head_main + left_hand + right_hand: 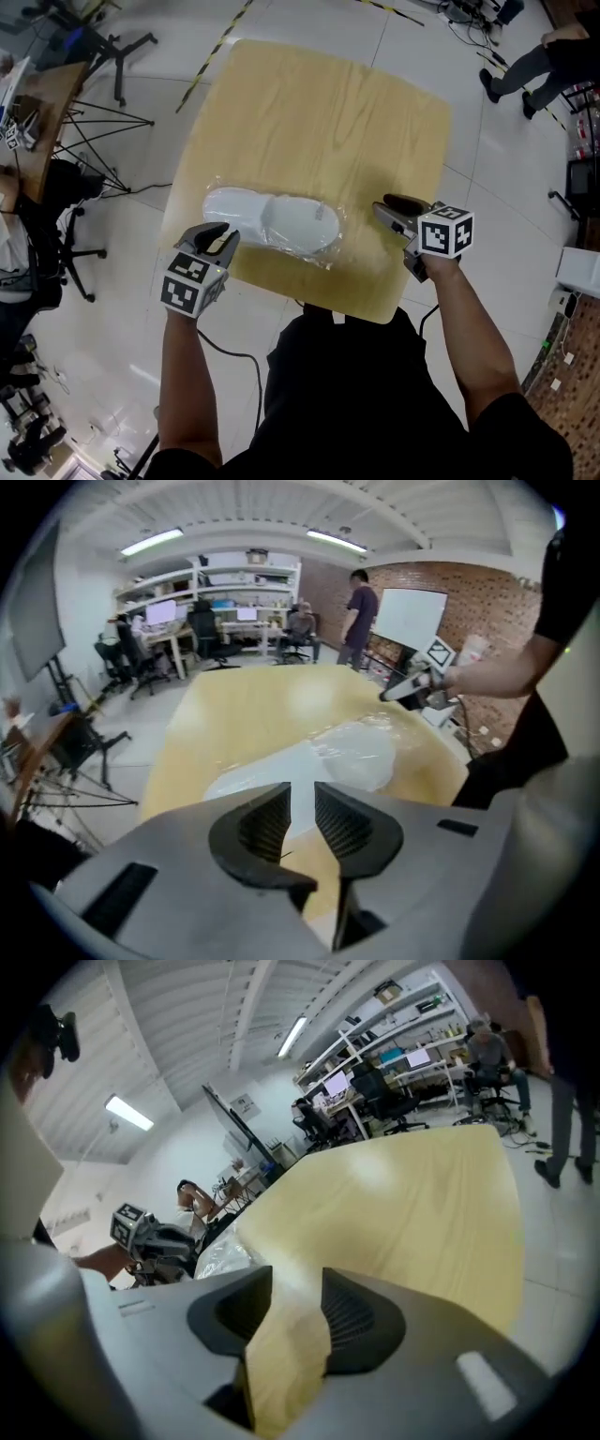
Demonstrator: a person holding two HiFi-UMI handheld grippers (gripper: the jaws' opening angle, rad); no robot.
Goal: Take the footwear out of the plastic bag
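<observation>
A pair of white slippers (272, 218) lies inside a clear plastic bag (330, 246) near the front edge of the wooden table (328, 112). My left gripper (217, 239) hovers at the bag's front left end, jaws open with nothing between them; in the left gripper view the bagged slippers (319, 761) lie just beyond the jaws. My right gripper (394, 208) is to the right of the bag, apart from it, open and empty. In the right gripper view only bare tabletop shows between the jaws, and the bag (220, 1251) lies off to the left.
The table (412, 1204) is otherwise bare. Office chairs (70, 234) and a desk stand on the left. A person (534, 61) is at the far right of the floor. Shelves and desks with monitors (216, 611) fill the room's back.
</observation>
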